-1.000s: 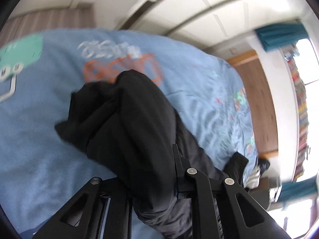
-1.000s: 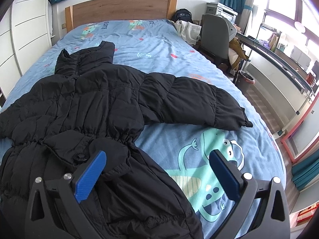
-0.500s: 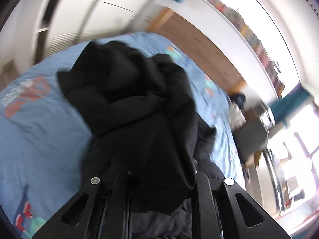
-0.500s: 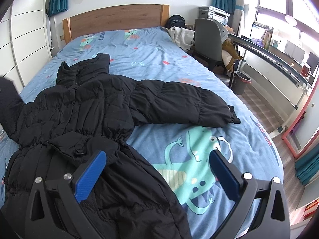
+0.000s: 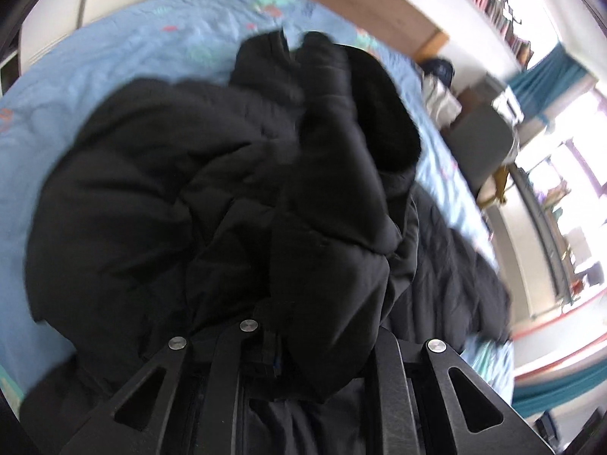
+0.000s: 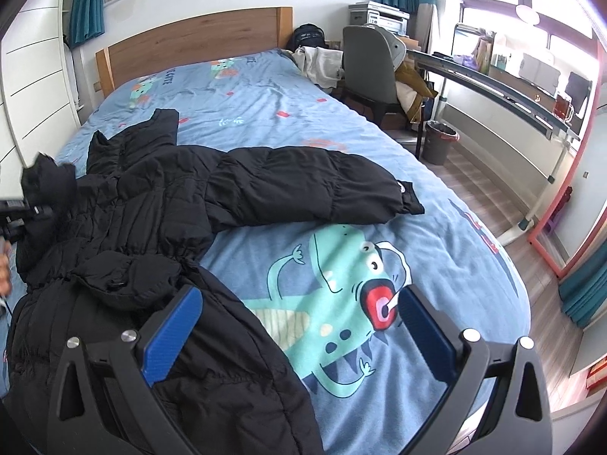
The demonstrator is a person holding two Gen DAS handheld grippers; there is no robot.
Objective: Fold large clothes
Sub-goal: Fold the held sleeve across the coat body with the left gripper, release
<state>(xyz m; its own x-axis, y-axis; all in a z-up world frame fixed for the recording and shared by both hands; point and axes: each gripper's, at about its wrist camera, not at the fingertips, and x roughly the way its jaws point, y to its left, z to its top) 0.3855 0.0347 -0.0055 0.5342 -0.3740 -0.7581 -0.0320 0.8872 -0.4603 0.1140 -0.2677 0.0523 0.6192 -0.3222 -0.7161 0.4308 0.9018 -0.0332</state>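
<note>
The left gripper (image 5: 303,345) is clamped nearly closed on a sleeve of the black quilted puffer coat (image 6: 159,204); the bunched padding is draped over and ahead of its jaws, so the fingertips are buried. The right gripper (image 6: 299,326) is held wide open with nothing between its blue pads (image 6: 170,333); the coat's lower part lies under and left of its left jaw, and the light-blue bedspread with a green dinosaur print (image 6: 341,295) is seen between the jaws.

Only in the right wrist view is the coat seen spread across the bed, its other sleeve (image 6: 311,185) stretched out ahead of the jaws, with the lifted sleeve at the far left edge. The left wrist view is motion-blurred and mostly filled by black fabric. The holding hand is cut off at the left edge of the right wrist view.
</note>
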